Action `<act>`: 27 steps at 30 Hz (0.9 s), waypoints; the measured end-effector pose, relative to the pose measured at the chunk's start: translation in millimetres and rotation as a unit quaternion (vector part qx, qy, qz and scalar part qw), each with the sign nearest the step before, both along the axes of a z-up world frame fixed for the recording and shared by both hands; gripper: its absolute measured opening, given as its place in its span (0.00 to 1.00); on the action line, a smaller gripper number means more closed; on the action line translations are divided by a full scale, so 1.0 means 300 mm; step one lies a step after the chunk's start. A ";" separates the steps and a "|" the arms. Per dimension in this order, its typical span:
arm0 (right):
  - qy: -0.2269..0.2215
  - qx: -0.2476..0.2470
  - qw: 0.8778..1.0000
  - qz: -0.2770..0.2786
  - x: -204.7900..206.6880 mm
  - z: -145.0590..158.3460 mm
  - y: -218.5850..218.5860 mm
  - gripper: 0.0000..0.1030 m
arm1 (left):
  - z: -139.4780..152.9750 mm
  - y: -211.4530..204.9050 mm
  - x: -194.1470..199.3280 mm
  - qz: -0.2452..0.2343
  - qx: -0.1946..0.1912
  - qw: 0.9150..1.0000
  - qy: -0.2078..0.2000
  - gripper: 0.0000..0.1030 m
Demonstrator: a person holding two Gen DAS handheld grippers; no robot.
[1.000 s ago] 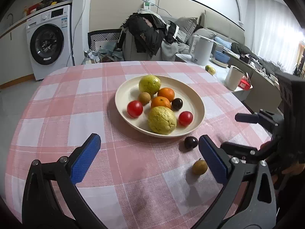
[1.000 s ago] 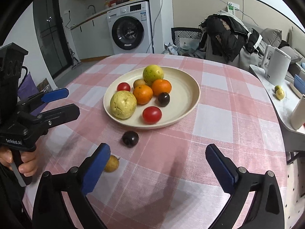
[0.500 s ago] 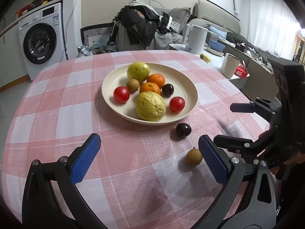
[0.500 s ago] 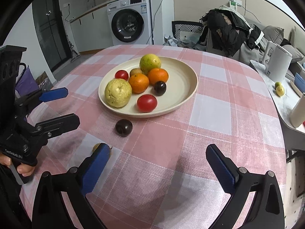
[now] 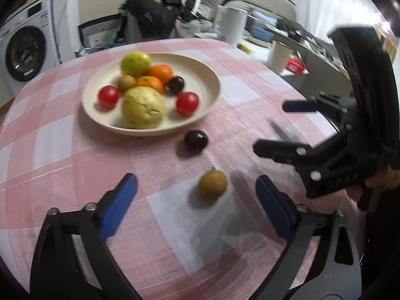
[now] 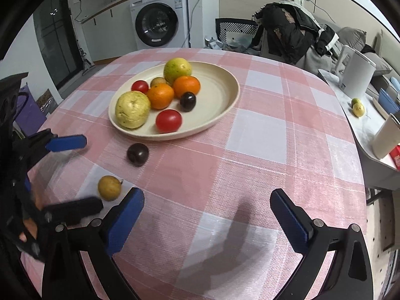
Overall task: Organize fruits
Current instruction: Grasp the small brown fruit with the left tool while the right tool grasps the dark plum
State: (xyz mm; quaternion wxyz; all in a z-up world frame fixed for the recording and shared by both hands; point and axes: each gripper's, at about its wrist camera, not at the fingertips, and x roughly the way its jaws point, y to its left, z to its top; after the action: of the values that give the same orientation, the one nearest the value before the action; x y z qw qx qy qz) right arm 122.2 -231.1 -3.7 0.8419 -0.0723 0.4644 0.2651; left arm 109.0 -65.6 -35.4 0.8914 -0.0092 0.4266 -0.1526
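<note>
A cream plate (image 5: pixel 210 80) (image 6: pixel 225 80) on the pink checked table holds several fruits: two yellow-green ones, two oranges, two tomatoes, a kiwi and a dark plum. A loose dark plum (image 5: pixel 196 141) (image 6: pixel 137 154) lies just in front of the plate. A small yellow-brown fruit (image 5: pixel 213 183) (image 6: pixel 109 188) lies nearer the table edge. My left gripper (image 5: pixel 196 210) is open, with the small fruit just ahead between its fingers. My right gripper (image 6: pixel 207 221) is open and empty, to the right of the small fruit.
The right gripper shows in the left wrist view (image 5: pixel 282 127); the left gripper shows in the right wrist view (image 6: pixel 72 172). A side counter with a kettle (image 6: pixel 355 73), a cup (image 6: pixel 385 137) and two small fruits (image 6: pixel 357 107) stands right of the table. A washing machine (image 6: pixel 160 22) is behind.
My left gripper has moved forward and right, so the small yellow-brown fruit now lies between its fingers. My right gripper has shifted slightly closer to the table.
</note>
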 end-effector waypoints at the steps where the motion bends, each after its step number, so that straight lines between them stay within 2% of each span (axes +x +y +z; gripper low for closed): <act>1: 0.001 0.000 1.000 -0.003 0.002 -0.001 -0.004 1.00 | -0.005 -0.010 -0.002 -0.006 0.003 1.000 0.002 0.81; 7: 0.001 0.002 1.000 -0.001 0.006 -0.005 -0.009 1.00 | -0.027 -0.051 0.003 -0.032 0.001 0.999 0.012 0.55; 11: 0.001 0.002 1.000 0.004 0.004 -0.007 -0.005 1.00 | -0.026 -0.057 0.005 -0.045 -0.008 0.999 0.010 0.27; 13: 0.001 0.004 1.000 0.004 0.005 -0.006 -0.002 1.00 | -0.026 -0.057 0.008 -0.046 -0.008 0.999 0.010 0.21; 19: -0.002 0.012 1.000 0.007 0.003 0.001 0.006 1.00 | 0.002 -0.009 0.002 -0.027 -0.019 0.999 -0.001 0.21; 27: 0.007 0.030 0.999 0.021 -0.001 -0.012 0.065 1.00 | 0.079 0.124 -0.002 0.022 -0.030 0.999 -0.034 0.21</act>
State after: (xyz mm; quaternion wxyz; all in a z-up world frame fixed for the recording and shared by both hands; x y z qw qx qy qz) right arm 122.0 -211.7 -7.2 0.8345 -0.0551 0.4607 0.2973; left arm 108.4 -28.4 -11.7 0.9077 -0.0396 0.3914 -0.1459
